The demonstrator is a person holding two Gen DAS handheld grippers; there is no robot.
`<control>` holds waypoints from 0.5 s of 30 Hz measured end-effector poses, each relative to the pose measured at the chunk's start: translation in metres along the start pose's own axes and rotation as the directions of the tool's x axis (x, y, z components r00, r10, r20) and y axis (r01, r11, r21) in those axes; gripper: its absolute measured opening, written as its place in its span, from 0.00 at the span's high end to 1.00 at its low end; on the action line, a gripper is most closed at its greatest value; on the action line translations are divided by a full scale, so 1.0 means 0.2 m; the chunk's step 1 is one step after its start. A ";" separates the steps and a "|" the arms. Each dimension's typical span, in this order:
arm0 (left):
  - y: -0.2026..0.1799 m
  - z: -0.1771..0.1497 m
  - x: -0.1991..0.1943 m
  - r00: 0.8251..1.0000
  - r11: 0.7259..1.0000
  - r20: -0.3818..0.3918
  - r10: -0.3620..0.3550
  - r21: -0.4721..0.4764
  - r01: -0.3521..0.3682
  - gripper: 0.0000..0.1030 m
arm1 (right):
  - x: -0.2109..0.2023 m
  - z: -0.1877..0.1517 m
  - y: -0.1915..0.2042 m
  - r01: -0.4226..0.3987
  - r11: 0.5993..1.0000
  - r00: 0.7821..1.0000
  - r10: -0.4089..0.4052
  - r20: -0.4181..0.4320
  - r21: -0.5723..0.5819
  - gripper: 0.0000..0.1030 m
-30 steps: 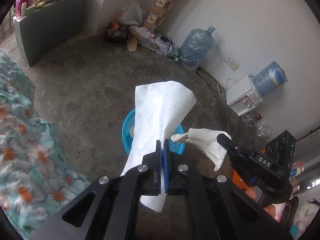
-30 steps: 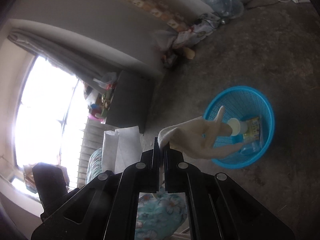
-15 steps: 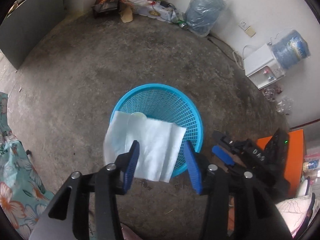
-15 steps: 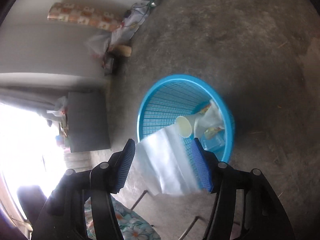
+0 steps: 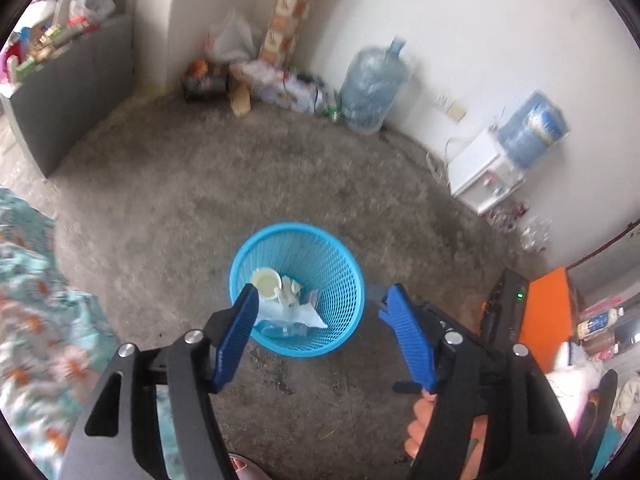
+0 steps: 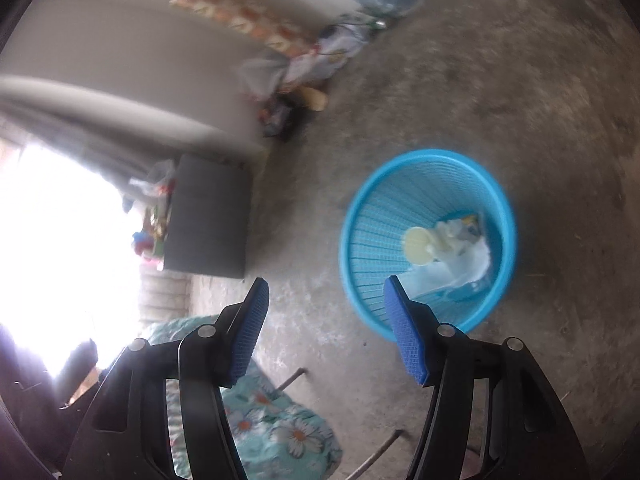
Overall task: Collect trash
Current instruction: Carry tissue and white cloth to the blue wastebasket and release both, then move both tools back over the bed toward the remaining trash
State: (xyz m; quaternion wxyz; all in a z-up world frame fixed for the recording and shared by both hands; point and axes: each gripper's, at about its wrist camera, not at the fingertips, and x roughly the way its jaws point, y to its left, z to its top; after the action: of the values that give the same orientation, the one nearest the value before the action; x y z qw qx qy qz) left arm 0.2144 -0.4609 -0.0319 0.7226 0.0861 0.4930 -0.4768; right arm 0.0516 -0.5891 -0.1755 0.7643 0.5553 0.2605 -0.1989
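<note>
Right gripper (image 6: pixel 326 292), jaws apart and empty, hangs beside blue basket (image 6: pixel 360 216) holding white tissues (image 6: pixel 464 256).

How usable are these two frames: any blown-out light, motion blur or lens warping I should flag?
Right wrist view: the window at left is blown out to pure white, the wall and curtain beside it are smeared, and the blue basket has a soft rim. Left wrist view: evenly lit, no glare, mild blur on the water bottle and flowered fabric. Both views: strong fisheye bending with dark corners.
</note>
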 end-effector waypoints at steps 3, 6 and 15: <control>0.03 -0.09 -0.30 0.995 1.000 0.096 0.001 0.003 -0.001 0.30 | -0.05 -0.11 0.18 -0.004 0.995 1.000 0.005 0.006 -0.097 0.38; 0.08 -0.20 -0.54 0.986 0.999 0.160 0.044 0.012 -0.047 0.25 | -0.08 -0.26 0.33 -0.001 0.980 1.000 -0.005 -0.029 -0.199 0.37; 0.29 -0.67 -1.09 0.933 0.970 0.265 0.244 -0.071 -0.234 0.23 | -0.15 -0.63 0.78 -0.058 0.871 0.992 -0.007 -0.129 -0.488 0.31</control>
State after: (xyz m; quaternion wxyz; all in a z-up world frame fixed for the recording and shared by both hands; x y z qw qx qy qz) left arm 0.1620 -0.2193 0.0553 0.8376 0.0654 0.3838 -0.3832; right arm 0.0977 -0.4207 -0.0718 0.8646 0.3583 0.3430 -0.0806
